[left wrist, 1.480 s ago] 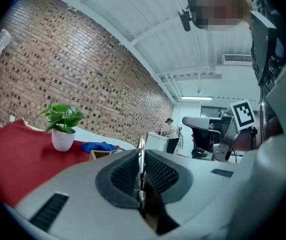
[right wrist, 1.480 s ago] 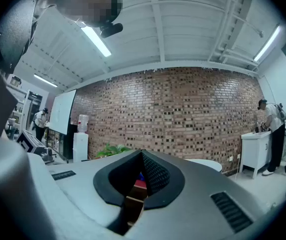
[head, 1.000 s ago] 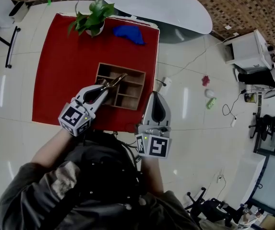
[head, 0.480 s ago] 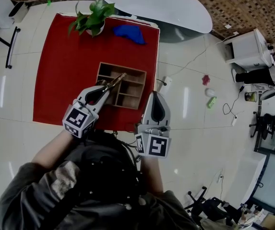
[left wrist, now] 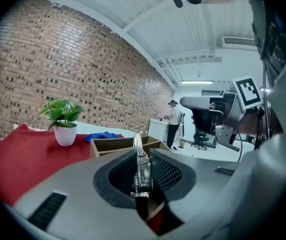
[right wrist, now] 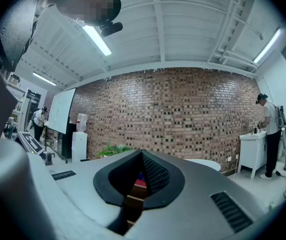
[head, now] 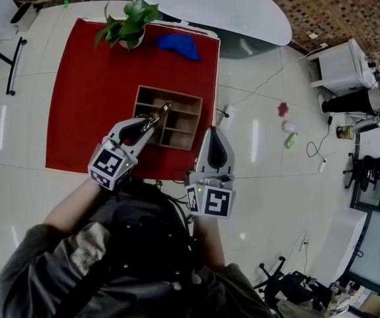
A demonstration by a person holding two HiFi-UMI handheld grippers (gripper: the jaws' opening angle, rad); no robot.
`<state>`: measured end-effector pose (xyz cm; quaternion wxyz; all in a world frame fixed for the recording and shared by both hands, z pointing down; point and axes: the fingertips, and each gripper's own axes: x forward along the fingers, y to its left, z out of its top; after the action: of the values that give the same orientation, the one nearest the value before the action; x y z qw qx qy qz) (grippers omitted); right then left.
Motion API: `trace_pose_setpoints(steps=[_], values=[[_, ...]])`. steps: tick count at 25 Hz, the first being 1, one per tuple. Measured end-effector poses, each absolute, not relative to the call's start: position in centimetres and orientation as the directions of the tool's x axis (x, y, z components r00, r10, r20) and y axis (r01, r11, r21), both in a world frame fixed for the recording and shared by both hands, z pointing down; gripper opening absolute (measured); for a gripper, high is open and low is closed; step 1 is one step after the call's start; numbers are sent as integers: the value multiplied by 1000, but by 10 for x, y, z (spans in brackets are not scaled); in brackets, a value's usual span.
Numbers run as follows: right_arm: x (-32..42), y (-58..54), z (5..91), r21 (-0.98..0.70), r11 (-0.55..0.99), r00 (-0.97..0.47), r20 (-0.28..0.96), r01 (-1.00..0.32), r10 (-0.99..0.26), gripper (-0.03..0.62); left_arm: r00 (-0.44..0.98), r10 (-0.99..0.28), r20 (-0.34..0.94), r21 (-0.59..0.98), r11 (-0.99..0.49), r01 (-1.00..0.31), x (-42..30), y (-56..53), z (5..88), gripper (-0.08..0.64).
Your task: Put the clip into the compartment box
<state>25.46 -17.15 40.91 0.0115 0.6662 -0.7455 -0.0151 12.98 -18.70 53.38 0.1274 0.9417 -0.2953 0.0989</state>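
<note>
The clip (head: 158, 113) is a thin metal spring clip, held out over the wooden compartment box (head: 176, 99) in the head view. My left gripper (head: 148, 119) has it between its pads; the jaws are opening, and the clip (left wrist: 139, 159) still stands on edge between them in the left gripper view. Past the jaws lies the box (left wrist: 114, 144), open side up. My right gripper (head: 215, 132) hovers at the box's right near corner, off the red cloth's edge. Its pads meet at the tips (right wrist: 142, 154) with nothing between them.
A red cloth (head: 90, 91) covers the table under the box. A potted plant (head: 128, 24) and a blue rag (head: 178, 45) sit at the far edge. A white oval table (head: 223, 5) stands beyond. Cables and small items lie on the floor at the right.
My left gripper has shifted slightly to the right with the clip, which stays over the box. The right gripper has not moved.
</note>
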Motion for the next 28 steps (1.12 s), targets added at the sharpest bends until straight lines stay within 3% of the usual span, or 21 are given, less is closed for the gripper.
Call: trace_pose_setpoints(steps=[6,13,18,22,28], values=[[254,-170,407,43,106,-107,-5,-993,-994,5,817,-526,235,173,-805,-568,128,-186,524,175],[252,-170,389,49,98,-100,-44,-994,-994,5,799,-591,108,224,-769,-599,94,-186,465,176],[241,-169,367,86,110,-117,-71,-990,-991,3,750,-662,-11,231,-731,-642,57,-195,400,51],[219,-167,349,156,138,-154,-95,-978,-983,4,715,-694,-82,254,-708,-659,30,-203,368,34],[191,-161,332,176,186,-205,-99,-967,-974,3,713,-698,-71,178,-712,-679,5,-195,344,34]])
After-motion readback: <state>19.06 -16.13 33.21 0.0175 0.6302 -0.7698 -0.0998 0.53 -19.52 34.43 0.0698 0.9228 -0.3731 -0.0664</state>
